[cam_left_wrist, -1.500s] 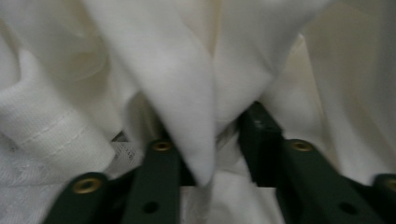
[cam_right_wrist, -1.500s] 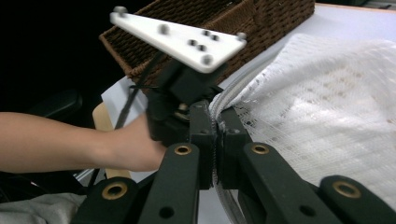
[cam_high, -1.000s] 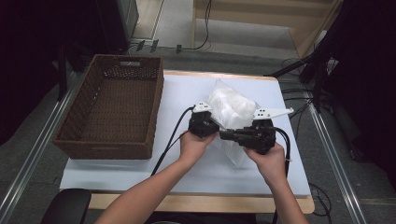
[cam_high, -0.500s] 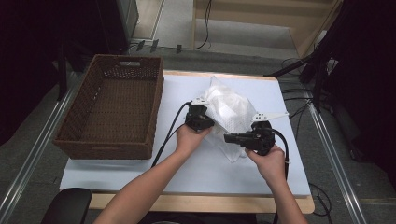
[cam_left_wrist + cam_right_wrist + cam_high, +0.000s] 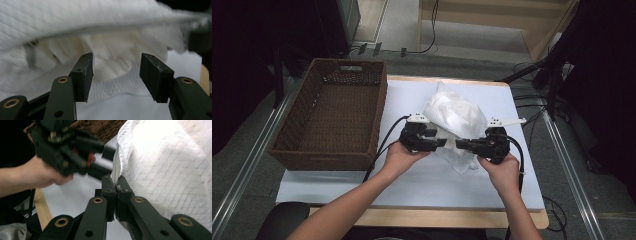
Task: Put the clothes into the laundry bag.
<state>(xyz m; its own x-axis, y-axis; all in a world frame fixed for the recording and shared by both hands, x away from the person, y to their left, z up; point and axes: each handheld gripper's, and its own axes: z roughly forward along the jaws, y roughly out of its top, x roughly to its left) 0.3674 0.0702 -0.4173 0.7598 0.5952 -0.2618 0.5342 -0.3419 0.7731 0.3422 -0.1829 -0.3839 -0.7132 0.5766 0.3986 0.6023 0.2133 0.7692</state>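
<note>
A white mesh zip bag [image 5: 452, 115] lies on the white table cover [image 5: 412, 185], right of a brown wicker basket [image 5: 332, 115]. My right gripper [image 5: 460, 145] points left and is shut on the bag's zipper edge [image 5: 116, 185] at its front. My left gripper [image 5: 443, 143] points right, facing it, with its jaws open just short of the bag. In the left gripper view the open jaws frame the bag's mouth [image 5: 75, 20], with white folded cloth [image 5: 112, 50] inside. The right gripper view shows the left gripper [image 5: 67, 147] and its hand close by.
The basket holds nothing and stands along the table's left side. A wooden table edge [image 5: 437, 217] runs at the front. Cables [image 5: 532, 100] trail off the right side, and metal rails flank the table.
The left gripper has swung down and turned to point right, toward the right gripper at the bag's front edge. The right gripper has stayed clamped on the bag.
</note>
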